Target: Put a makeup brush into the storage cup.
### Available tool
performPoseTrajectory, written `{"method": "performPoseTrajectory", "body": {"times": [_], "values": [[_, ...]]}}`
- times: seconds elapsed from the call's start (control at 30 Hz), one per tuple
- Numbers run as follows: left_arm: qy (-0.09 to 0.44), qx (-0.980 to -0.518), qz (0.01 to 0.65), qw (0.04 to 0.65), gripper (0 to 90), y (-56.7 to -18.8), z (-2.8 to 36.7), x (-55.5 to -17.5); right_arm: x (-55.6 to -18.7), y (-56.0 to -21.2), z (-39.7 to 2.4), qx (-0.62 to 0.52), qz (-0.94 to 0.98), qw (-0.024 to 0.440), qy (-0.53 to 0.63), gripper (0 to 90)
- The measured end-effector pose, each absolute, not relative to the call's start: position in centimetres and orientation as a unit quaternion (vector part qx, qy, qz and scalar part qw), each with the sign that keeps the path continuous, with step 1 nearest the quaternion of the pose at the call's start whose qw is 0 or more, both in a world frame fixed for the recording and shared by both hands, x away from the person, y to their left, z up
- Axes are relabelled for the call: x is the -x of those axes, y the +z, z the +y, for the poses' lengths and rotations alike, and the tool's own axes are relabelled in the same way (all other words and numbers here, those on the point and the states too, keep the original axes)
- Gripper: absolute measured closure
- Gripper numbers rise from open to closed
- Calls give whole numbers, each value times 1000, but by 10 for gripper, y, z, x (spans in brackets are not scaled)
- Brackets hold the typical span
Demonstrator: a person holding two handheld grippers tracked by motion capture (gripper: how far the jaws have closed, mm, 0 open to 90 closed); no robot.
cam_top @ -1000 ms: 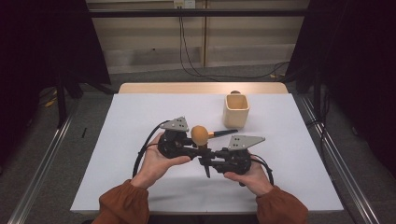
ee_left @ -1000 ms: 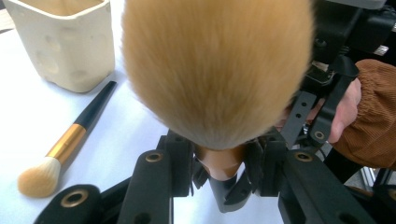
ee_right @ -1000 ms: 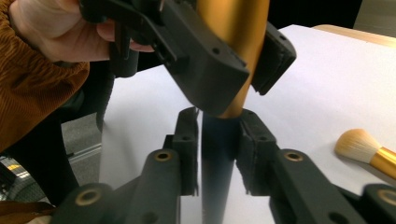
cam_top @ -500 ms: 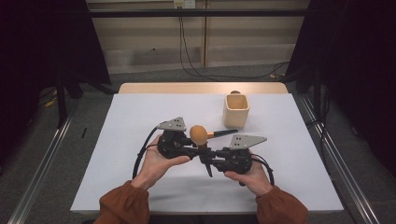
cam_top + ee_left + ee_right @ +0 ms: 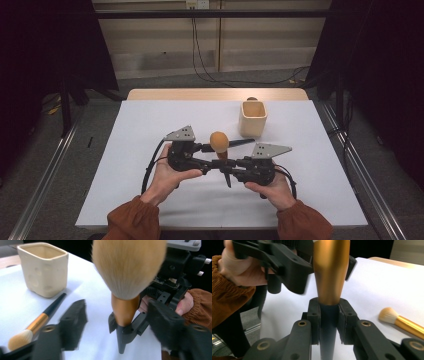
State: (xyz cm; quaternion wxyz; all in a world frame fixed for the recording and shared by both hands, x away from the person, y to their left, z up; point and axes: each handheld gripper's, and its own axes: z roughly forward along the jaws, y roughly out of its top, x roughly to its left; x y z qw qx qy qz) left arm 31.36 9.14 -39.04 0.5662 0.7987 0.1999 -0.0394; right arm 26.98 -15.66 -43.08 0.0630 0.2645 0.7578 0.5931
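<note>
Your right gripper is clamped on the dark handle of the big gold-ferruled, tan-bristled makeup brush, holding it upright at table centre. Your left gripper, at its 9 o'clock, has just been opening; its jaws stand apart, flanking the brush without touching. A slimmer tan-tipped gold and black brush lies at 2 o'clock, beside the square cream ceramic cup.
</note>
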Motion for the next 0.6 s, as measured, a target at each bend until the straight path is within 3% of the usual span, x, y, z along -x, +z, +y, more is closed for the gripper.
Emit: {"method": "performPoseTrajectory", "body": {"times": [0.27, 0.6], "values": [[-8, -798, 209, 566, 118, -395, 102, -307, -270, -429, -163, -274, 754, 72, 593, 750], [17, -778, 257, 573, 48, -401, 125, -307, -274, -425, -173, -286, 743, 83, 600, 750]]}}
